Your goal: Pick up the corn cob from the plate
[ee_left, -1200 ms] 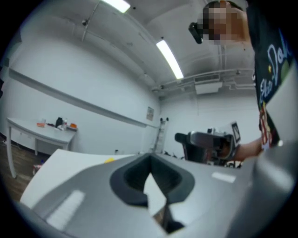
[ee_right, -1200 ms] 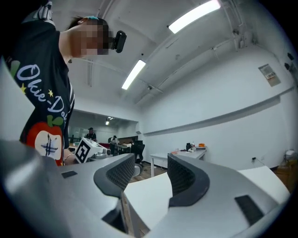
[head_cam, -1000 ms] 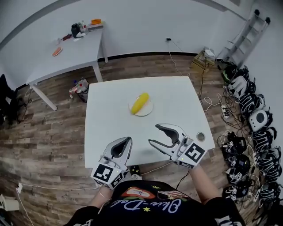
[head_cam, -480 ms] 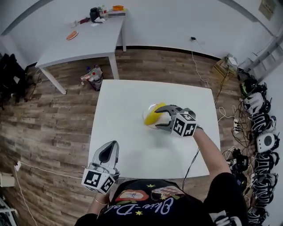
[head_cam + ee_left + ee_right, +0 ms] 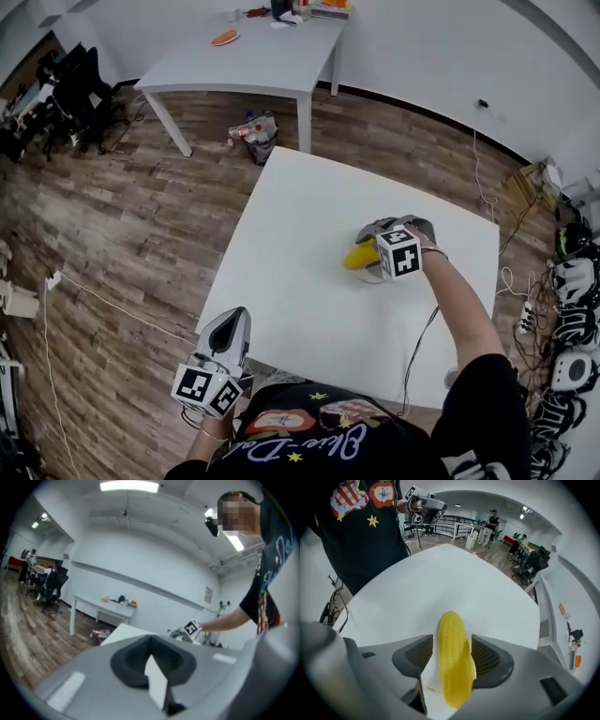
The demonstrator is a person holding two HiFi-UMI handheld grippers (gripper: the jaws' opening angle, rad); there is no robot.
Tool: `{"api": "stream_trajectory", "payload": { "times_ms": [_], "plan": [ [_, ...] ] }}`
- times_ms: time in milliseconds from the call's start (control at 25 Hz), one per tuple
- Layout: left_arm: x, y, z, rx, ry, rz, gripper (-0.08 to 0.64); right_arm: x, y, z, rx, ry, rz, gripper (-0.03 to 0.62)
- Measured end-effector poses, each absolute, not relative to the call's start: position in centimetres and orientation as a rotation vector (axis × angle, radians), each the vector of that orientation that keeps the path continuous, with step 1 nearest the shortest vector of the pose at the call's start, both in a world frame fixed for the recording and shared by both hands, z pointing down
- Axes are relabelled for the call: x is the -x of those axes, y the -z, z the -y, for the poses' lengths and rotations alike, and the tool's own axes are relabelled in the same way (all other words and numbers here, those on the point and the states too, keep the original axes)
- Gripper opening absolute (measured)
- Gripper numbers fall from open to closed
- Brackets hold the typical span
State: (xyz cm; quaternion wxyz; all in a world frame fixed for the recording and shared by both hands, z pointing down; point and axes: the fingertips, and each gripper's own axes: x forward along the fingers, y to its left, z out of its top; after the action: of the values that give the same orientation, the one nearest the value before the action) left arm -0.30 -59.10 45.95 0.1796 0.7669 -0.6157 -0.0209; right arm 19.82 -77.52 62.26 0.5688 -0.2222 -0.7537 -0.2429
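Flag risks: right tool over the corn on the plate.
1. The right tool straddles the corn cob, jaws opening and not yet gripping; the rounded cob could roll or slip out when they close.
2. The cob lies on a plate; a jaw going lower might catch its rim and shift it.

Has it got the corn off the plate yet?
Not yet. Done: the right gripper is down over the corn cob, jaws either side. In hand: its jaws are opening, not gripping. To do: close on the cob and lift it off the plate.
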Motion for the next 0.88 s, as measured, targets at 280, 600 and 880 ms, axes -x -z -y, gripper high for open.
{"api": "stream_trajectory", "payload": {
  "times_ms": [280,600,880],
  "plan": [
    [2.0,-47.5,55.9,-2.057,0.083,1.835,-0.003,-22.9,-66.0,77.2,0.611,0.443,1.638,0.235],
    [4.0,-47.4,54.5,-2.0,0.106,1.916,-0.005,-19.6,-66.3,77.7,0.652,0.458,1.632,0.237],
    [1.6,-47.3,55.7,-2.049,0.105,1.857,-0.003,-20.4,-66.2,77.9,0.629,0.461,1.649,0.236]
  ]
}}
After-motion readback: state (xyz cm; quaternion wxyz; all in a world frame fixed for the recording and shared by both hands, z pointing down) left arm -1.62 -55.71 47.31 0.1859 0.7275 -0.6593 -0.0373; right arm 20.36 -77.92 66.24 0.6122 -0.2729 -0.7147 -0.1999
